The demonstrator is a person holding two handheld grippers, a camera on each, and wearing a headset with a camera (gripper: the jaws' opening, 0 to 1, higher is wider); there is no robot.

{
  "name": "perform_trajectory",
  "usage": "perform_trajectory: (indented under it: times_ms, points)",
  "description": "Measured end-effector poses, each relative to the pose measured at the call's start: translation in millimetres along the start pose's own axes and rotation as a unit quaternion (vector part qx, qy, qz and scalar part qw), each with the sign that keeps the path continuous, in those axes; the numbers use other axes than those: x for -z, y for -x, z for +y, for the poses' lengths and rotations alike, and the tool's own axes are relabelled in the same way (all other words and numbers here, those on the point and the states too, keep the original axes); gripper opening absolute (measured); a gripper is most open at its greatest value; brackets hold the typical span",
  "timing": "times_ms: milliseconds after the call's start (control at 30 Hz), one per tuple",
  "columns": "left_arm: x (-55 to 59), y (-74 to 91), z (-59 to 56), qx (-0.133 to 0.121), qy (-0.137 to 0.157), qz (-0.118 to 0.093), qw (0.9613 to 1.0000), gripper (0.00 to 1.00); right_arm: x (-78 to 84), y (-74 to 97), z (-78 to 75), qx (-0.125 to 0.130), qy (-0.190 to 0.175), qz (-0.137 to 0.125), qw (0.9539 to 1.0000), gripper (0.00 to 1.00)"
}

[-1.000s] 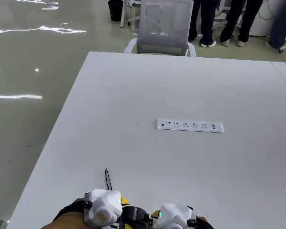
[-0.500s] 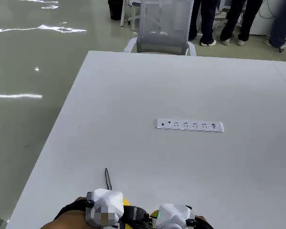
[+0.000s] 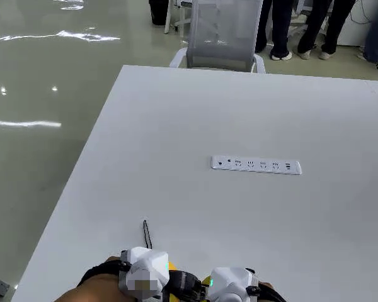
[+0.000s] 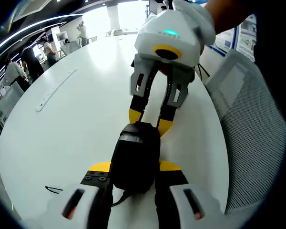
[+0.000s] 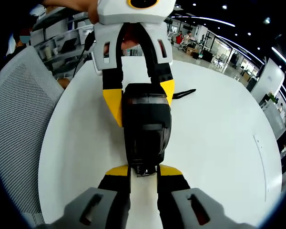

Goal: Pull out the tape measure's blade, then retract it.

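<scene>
My left gripper (image 4: 135, 168) clamps the black tape measure (image 4: 136, 152) across its sides. My right gripper (image 5: 143, 171) faces it, jaws narrowed on the case's end. The tape measure is at the white table's (image 3: 239, 113) near edge.

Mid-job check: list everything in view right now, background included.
table: 1, white, centre
tape measure: 1, black, held over the near edge
cord: 1, black, beside the tape measure
power strip: 1, white, mid-table
far chair: 1, grey mesh, table's far end
near chair: 1, grey mesh, near edge
people: several, dark trousers, behind far chair
left tongs: 1, yellow-tipped, shut on tape measure
right tongs: 1, yellow-tipped, shut on its other end
</scene>
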State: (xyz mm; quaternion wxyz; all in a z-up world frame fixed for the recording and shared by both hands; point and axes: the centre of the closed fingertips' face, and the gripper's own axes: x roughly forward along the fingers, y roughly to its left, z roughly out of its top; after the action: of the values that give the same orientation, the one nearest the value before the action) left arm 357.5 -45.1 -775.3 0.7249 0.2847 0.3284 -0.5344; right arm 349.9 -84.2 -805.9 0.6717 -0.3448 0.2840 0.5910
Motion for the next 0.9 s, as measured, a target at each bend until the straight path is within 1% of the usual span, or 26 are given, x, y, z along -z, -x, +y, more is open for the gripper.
perform_trajectory:
  times_ms: [167,200,233,267,300,533,633,900]
  points:
    - [1.1,0.1,0.2,0.003,-0.002,0.004,1.0000,0.29,0.9,0.6,-0.3,-0.005,0.010,0.003,0.9999,0.18]
    - [1.3,0.3,-0.3,0.003,-0.002,0.004,1.0000,0.29,1.8,1.0,0.1,-0.007,0.014,0.006,0.9999,0.17]
    - [1.1,0.2,-0.8,0.004,-0.002,0.003,1.0000,0.29,4.2,2.3,-0.2,-0.008,0.021,0.014,0.9997,0.13]
    - [1.0,0.4,0.0,0.004,-0.008,0.004,1.0000,0.29,6.7,3.9,2.8,-0.009,0.028,0.017,0.9994,0.13]
    - [0.4,-0.1,0.6,0.004,-0.007,0.005,1.0000,0.29,6.6,3.4,1.0,-0.001,0.023,0.016,0.9996,0.13]
    - [0.4,0.1,-0.6,0.004,-0.006,0.011,0.9999,0.29,6.0,-0.1,2.3,-0.004,0.026,0.021,0.9994,0.12]
    - [0.5,0.4,-0.7,0.006,-0.005,0.012,0.9999,0.29,5.6,-0.4,2.3,-0.003,0.034,0.025,0.9991,0.12]
    - [1.2,0.5,-1.7,0.008,-0.003,0.013,0.9999,0.29,5.8,0.0,-0.6,-0.005,0.027,0.022,0.9994,0.12]
